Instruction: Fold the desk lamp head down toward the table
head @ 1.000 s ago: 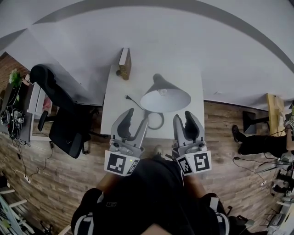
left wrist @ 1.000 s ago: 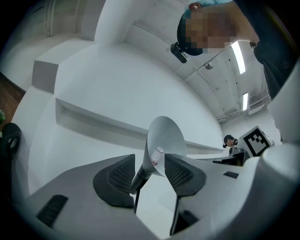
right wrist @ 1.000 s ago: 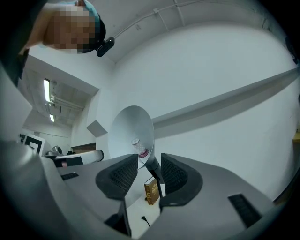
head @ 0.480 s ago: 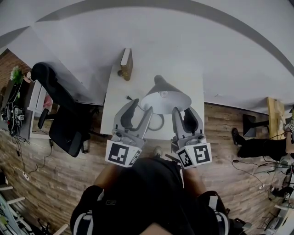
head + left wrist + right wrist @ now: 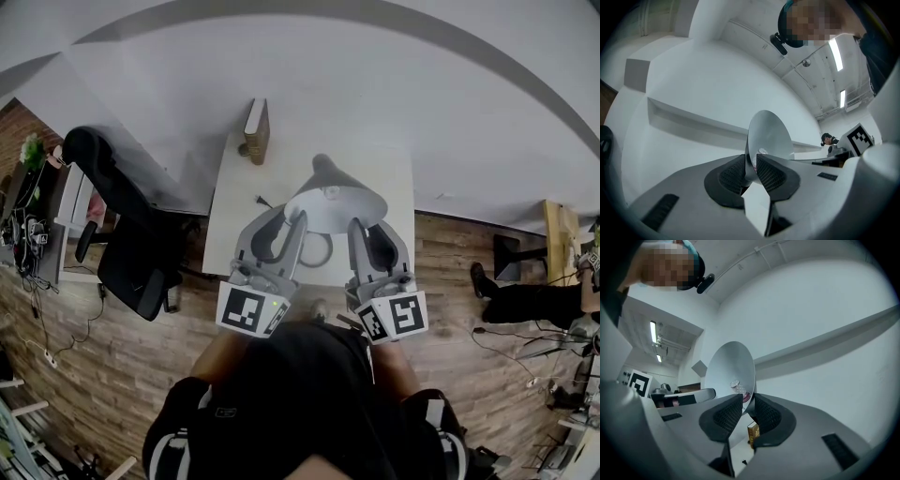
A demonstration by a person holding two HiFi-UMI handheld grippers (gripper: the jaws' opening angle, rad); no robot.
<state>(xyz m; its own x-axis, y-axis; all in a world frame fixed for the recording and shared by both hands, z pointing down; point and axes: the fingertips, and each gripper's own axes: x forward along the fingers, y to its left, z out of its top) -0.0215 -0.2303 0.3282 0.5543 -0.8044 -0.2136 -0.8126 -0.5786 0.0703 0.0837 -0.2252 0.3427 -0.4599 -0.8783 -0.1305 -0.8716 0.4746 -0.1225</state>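
Note:
A desk lamp with a dark cone shade [image 5: 335, 200] stands on a small white table [image 5: 234, 211]. Its near rim faces me. My left gripper [image 5: 281, 225] grips the rim's left side and my right gripper [image 5: 371, 230] its right side. Both pairs of jaws have just been closing, with the rim between them. In the left gripper view the pale inside of the shade [image 5: 771, 136] rises from between the pads, which press on its edge at my left gripper [image 5: 751, 171]. In the right gripper view the shade [image 5: 729, 371] with its bulb is pinched the same way by my right gripper [image 5: 747, 411].
A brown book [image 5: 256, 131] stands at the table's far left corner, against the white wall. The lamp's cord and plug [image 5: 264, 200] lie on the table under the shade. A black office chair [image 5: 131, 234] stands left of the table on the wooden floor.
Both grippers have moved a little forward to the shade's near rim, and their jaws have narrowed onto it. The lamp itself has hardly shifted.

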